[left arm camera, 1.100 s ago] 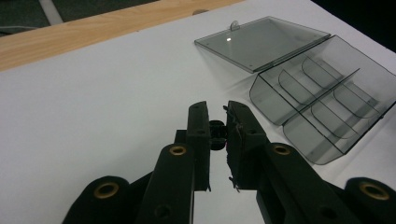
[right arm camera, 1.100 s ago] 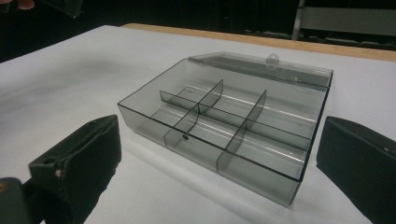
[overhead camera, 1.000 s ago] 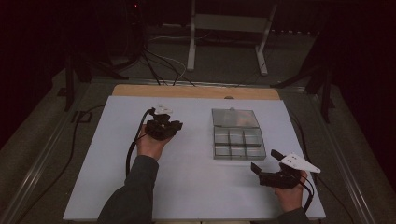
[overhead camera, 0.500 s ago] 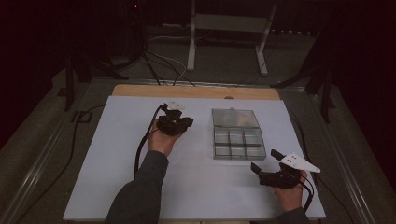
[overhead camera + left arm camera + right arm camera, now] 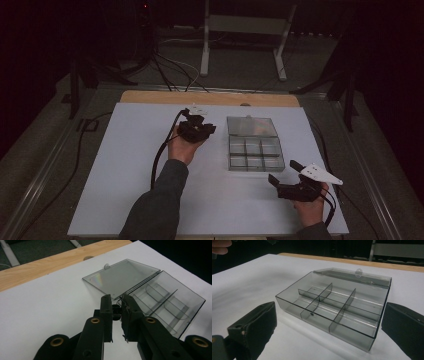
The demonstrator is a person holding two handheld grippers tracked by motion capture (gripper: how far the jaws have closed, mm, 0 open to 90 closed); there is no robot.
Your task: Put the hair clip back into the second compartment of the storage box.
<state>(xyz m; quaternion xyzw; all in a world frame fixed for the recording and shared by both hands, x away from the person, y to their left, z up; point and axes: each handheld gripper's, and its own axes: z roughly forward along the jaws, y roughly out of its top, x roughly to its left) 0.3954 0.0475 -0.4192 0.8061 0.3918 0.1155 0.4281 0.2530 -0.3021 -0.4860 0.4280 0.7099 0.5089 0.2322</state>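
Box (image 5: pixel 255 154) on table (image 5: pixel 125 165), lid (image 5: pixel 251 126) open behind it; left gripper (image 5: pixel 199 126) left, right gripper (image 5: pixel 283 177) before.

**Around the Work: Board, Wood and Dark Floor**

A white surface (image 5: pixel 125 175) lay across the middle of the high view, with a strip of bare light wood (image 5: pixel 210 98) along its far edge. A metal rail (image 5: pixel 47 170) ran along its left side, over grey flooring. Beyond the wood, a pale metal stand (image 5: pixel 245 30) stood on the dark floor, with cables (image 5: pixel 170 67) trailing beside it. A small black fitting (image 5: pixel 89 125) sat just off the white board's left far corner.
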